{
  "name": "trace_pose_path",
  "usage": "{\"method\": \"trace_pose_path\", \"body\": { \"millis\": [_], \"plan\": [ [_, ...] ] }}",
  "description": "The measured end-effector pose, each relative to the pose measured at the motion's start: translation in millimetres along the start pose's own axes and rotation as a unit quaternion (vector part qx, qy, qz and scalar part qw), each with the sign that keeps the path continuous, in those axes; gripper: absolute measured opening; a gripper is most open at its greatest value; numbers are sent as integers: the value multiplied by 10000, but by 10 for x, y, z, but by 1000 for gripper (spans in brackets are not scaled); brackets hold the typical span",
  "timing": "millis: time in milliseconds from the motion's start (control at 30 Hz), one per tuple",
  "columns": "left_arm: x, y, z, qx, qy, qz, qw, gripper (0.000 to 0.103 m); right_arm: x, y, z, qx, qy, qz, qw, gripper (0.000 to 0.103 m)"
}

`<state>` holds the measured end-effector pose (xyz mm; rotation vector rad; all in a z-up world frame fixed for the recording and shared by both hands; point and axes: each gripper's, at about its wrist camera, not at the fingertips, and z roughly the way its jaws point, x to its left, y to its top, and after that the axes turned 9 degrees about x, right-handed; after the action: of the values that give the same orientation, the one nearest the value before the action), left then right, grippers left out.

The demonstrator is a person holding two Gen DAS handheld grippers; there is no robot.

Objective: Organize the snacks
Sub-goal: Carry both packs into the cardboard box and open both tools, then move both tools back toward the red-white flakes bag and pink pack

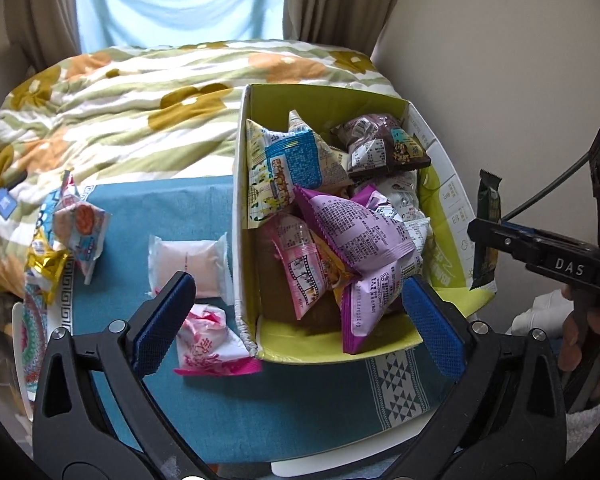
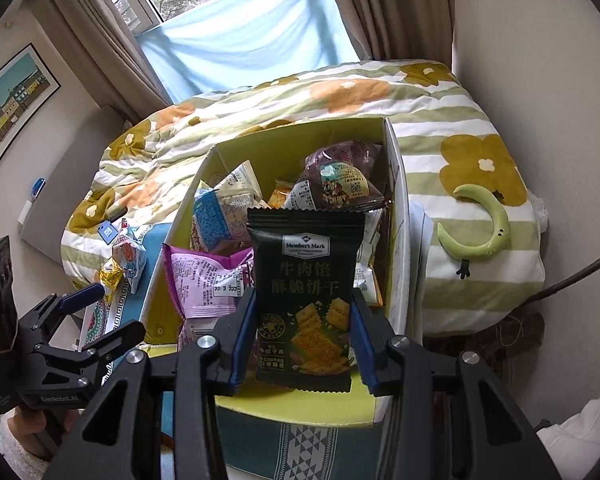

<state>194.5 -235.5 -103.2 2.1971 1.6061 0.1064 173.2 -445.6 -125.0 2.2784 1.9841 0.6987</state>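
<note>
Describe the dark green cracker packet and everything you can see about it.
The dark green cracker packet is a small glossy film pouch with crimped, serrated ends, a white Member's Mark logo, gold Chinese lettering and a picture of square crackers. It looks sealed and undamaged. It stands upright, front toward the right wrist camera, clamped at its two side edges by the blue pads of the right hand-held gripper. It hangs above the near right corner of the yellow-green cardboard box, touching nothing else visible. The left wrist view shows it edge-on.
</note>
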Motion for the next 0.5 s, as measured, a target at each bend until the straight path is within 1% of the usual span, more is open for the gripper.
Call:
{"method": "trace_pose_path", "body": {
  "millis": [100,200,267,300,333,367,467,500],
  "plan": [
    [6,-29,11,-42,152,26,9999,102,-28,-33,113,139,1,132,9998,40],
    [44,-91,54,18,248,-5,9997,102,-54,-23,271,316,9,140,9994,40],
    [80,-137,85,71,264,-26,9996,102,-65,-36,305,265,-49,189,9995,49],
    [98,-161,98,89,280,-34,9996,102,-73,-50,305,205,-37,229,9995,63],
    [121,-184,106,105,292,-40,9995,102,-83,-68,298,137,-13,273,9995,81],
    [141,-206,112,119,296,-48,9995,102,-90,-88,287,82,14,312,9995,86],
    [181,-263,119,151,267,-89,9995,102,-71,-145,259,-6,11,304,9995,88],
    [192,-282,111,157,252,-91,9995,102,-50,-163,248,-37,-61,277,9996,92]
  ]
}}
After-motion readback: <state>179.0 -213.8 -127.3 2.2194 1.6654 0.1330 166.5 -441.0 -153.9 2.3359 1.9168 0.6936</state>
